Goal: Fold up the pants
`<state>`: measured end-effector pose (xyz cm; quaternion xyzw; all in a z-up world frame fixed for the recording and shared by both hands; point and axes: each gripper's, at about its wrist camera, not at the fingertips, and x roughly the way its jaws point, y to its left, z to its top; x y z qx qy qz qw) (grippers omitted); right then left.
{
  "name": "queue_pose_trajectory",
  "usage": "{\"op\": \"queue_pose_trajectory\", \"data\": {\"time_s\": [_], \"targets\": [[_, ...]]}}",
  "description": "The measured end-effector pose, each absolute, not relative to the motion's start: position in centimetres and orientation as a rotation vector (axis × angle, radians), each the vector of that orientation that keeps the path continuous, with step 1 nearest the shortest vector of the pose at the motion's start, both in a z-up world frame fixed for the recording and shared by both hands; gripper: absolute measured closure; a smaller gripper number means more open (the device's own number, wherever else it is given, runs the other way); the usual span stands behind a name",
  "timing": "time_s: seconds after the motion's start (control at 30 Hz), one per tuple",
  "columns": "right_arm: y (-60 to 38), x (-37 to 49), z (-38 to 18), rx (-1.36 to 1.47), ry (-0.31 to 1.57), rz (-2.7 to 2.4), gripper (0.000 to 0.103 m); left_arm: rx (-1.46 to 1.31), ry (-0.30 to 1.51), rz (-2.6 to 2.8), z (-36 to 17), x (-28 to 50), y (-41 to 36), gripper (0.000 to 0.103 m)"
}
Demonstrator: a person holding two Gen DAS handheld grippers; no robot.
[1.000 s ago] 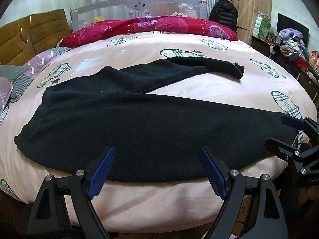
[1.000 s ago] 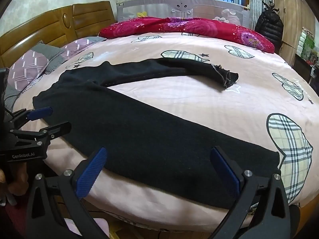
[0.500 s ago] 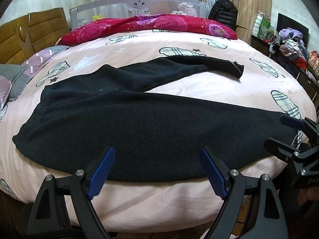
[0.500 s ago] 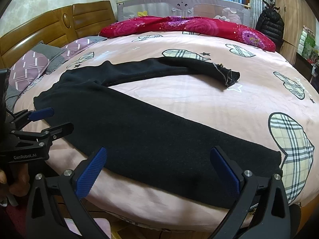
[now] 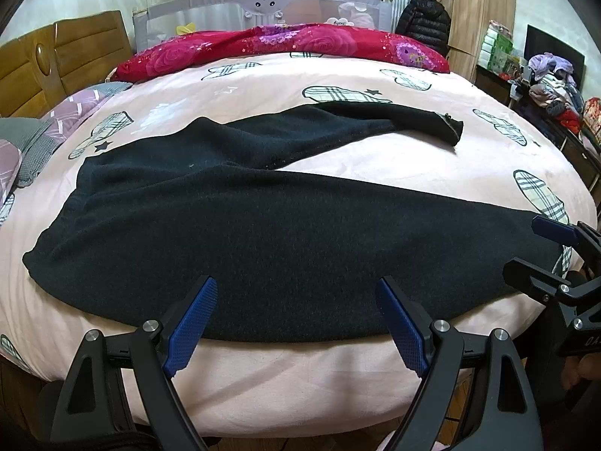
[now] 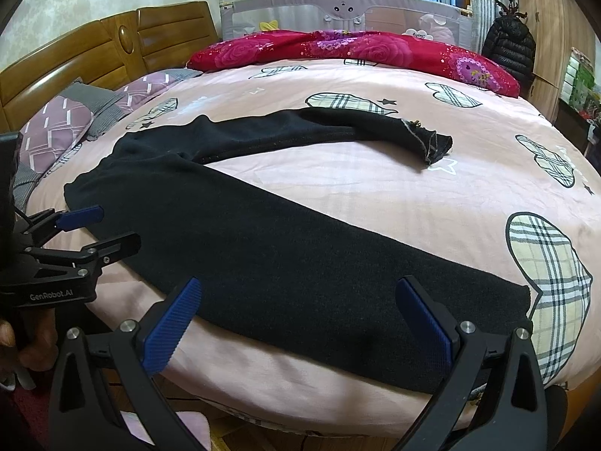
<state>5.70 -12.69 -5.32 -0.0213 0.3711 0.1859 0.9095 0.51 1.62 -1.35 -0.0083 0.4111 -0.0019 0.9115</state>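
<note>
Lying along the bed's near edge, black pants face both tools, spread apart.

Black pants lie spread on the pink bed, legs splayed apart; the left gripper hovers at the near edge, jaws wide; the right gripper sits by the nearer cuff, jaws parted.

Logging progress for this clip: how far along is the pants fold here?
Barely started. The black pants lie spread on the pink bedspread, legs apart in a V, far leg unfolded. Left tongs and right tongs are open at the near edge, gripping nothing. Every fold remains.
</note>
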Motion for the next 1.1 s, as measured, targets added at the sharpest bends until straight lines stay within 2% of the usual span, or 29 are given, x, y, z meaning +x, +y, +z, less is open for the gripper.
{"op": "queue_pose_trajectory", "data": {"time_s": [1.1], "targets": [[-13.3, 6.6, -5.0, -0.002, 0.780, 0.382, 0.000, -0.037, 0.890, -0.029, -1.5, 2.0, 2.2, 0.016]]}}
